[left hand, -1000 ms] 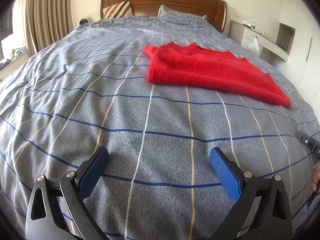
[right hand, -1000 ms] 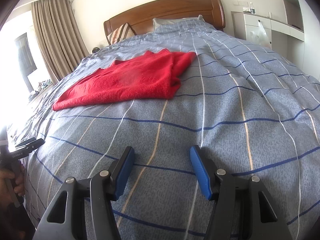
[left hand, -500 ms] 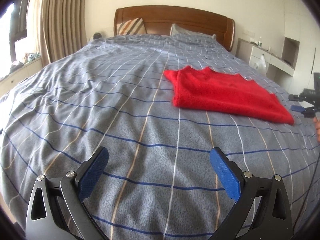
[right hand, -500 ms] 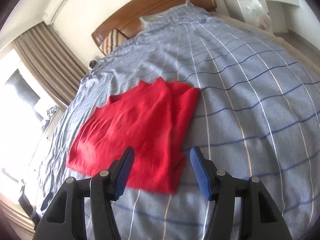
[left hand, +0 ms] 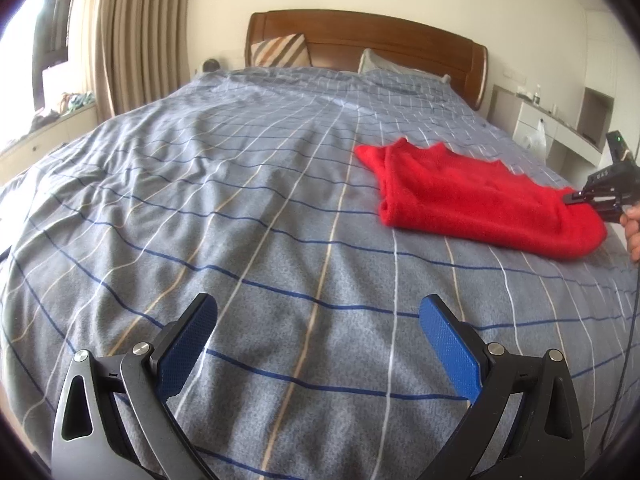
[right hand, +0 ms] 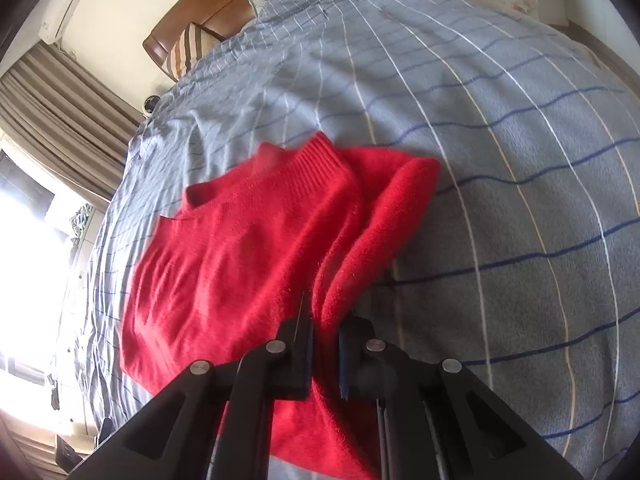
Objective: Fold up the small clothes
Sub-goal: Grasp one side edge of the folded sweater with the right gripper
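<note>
A red sweater [left hand: 476,200] lies on a big bed with a grey cover [left hand: 256,216] that has blue, white and tan lines on it. The sweater is on the right half of the bed, about halfway up, and it is folded so its long side runs across. In the right wrist view the ribbed neck of the sweater [right hand: 312,160] points toward the pillows, and one thick fold of it bulges up along the right side. The right gripper [right hand: 324,344] is pinched tight on the near edge of that fold — red wool is squeezed between its two fingers. In the left wrist view you can see that same gripper [left hand: 600,196] at the right edge, touching the end of the sweater, with a bit of the person's hand [left hand: 632,232] behind it. The left gripper [left hand: 318,328] is held over the bare cover, well apart from the sweater, and its two blue pads [left hand: 188,340] are spread wide with nothing between them. At the head of the bed there is a brown wooden headboard [left hand: 380,36] and a striped pillow [left hand: 280,50]. Long tan curtains [left hand: 140,36] hang on the left by a bright window.
</note>
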Demonstrator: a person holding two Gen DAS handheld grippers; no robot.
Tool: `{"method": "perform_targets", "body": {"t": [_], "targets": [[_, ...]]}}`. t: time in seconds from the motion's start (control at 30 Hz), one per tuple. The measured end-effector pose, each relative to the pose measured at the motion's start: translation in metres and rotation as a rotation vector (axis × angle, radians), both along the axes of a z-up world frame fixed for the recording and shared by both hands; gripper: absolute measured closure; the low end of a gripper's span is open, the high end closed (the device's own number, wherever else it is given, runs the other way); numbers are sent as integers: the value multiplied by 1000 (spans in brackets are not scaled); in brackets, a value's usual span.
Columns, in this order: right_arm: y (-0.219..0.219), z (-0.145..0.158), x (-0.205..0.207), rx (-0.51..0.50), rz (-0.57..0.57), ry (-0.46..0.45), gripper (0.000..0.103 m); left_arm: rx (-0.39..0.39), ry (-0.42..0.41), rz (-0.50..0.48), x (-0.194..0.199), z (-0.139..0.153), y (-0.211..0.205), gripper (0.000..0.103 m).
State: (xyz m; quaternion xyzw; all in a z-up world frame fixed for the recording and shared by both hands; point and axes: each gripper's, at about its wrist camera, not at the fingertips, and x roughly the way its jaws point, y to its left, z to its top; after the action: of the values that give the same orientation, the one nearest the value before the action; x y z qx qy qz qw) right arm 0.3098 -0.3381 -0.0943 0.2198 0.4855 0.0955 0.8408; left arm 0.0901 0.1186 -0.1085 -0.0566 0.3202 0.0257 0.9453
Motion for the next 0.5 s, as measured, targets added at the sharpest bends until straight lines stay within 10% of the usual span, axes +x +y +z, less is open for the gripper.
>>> {"method": "perform_targets", "body": {"t": [0.2,0.5], "targets": [[99,53,33,-28,162,-55,94,-51,9,41,6,0,15,2],[256,20,55,-133,359,2,94,-48,33,49,9,-3,22,2]]}}
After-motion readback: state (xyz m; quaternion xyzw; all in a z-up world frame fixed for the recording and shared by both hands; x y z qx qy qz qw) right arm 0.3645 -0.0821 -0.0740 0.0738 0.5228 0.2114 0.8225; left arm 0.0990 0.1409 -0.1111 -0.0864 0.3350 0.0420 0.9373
